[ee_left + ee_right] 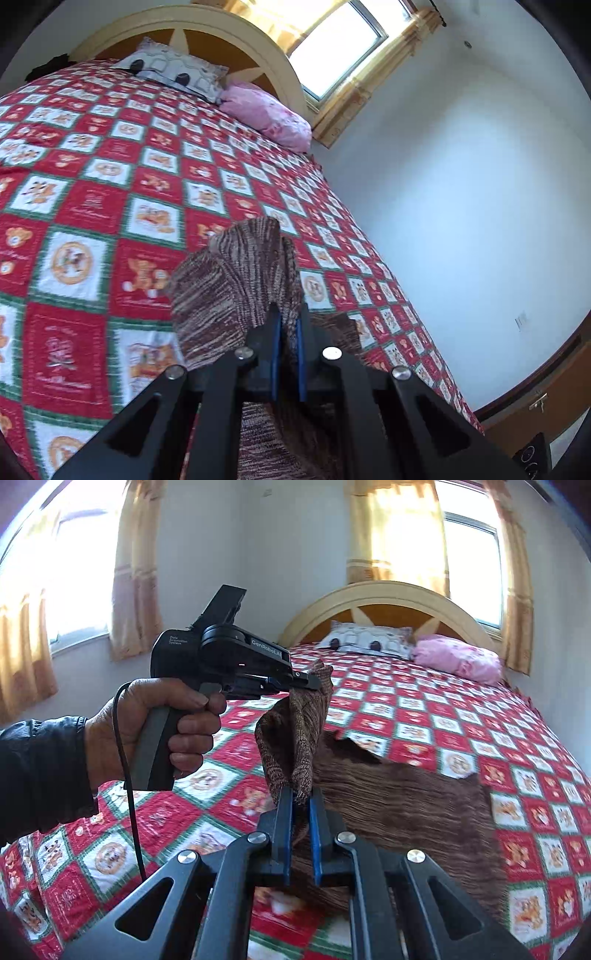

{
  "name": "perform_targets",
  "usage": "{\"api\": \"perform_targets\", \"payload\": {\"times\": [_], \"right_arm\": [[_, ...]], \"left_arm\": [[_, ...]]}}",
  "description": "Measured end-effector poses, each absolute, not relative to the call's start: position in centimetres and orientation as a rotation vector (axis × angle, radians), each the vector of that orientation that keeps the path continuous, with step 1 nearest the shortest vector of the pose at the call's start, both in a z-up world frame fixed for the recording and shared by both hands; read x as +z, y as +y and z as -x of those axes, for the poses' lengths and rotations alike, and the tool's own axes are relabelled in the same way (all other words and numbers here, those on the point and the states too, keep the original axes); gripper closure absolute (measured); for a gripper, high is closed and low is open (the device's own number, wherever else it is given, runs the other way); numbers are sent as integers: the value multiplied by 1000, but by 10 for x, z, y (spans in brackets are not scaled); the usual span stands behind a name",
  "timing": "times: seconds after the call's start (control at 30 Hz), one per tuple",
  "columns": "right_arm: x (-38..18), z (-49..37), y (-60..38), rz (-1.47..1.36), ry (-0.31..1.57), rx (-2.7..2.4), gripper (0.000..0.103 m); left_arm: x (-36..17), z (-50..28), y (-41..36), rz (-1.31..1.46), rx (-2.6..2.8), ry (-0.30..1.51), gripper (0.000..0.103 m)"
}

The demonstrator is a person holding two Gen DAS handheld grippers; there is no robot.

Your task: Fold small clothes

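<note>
Patterned bedspread (pixel 424 716) with two pillows; two tools (pixel 287 314) (pixel 301 797) clenched on one brown garment (pixel 295 734).

The left tool (pixel 287 314) is closed on a brown knitted garment (pixel 236 280), blue pads pinching a fold of it. The garment rises above the bed (pixel 110 177), which has a red, white and green patterned cover. At the headboard (pixel 207 26) lie a grey-patterned pillow (pixel 173 68) and, beside it, a pink pillow (pixel 266 110).

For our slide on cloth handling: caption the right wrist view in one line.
Both grippers, left and right, shut on a brown knit garment, lifting one edge above the red patchwork bedspread.
</note>
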State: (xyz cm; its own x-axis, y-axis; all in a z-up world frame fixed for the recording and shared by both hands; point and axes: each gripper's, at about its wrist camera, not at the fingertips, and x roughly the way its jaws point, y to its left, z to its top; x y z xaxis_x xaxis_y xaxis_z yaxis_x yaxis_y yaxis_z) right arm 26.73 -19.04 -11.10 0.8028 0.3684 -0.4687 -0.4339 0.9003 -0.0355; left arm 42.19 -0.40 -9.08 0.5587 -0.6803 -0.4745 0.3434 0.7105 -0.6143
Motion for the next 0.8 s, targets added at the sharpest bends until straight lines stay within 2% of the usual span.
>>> {"api": "perform_targets", "payload": {"times": [0.37, 0.8], "right_arm": [[-119, -267, -280, 25, 509, 317, 96], [-162, -264, -361, -151, 646, 224, 96]], "left_arm": [[-92, -436, -102, 375, -700, 822, 96], [-122, -436, -195, 241, -742, 922, 96]]}}
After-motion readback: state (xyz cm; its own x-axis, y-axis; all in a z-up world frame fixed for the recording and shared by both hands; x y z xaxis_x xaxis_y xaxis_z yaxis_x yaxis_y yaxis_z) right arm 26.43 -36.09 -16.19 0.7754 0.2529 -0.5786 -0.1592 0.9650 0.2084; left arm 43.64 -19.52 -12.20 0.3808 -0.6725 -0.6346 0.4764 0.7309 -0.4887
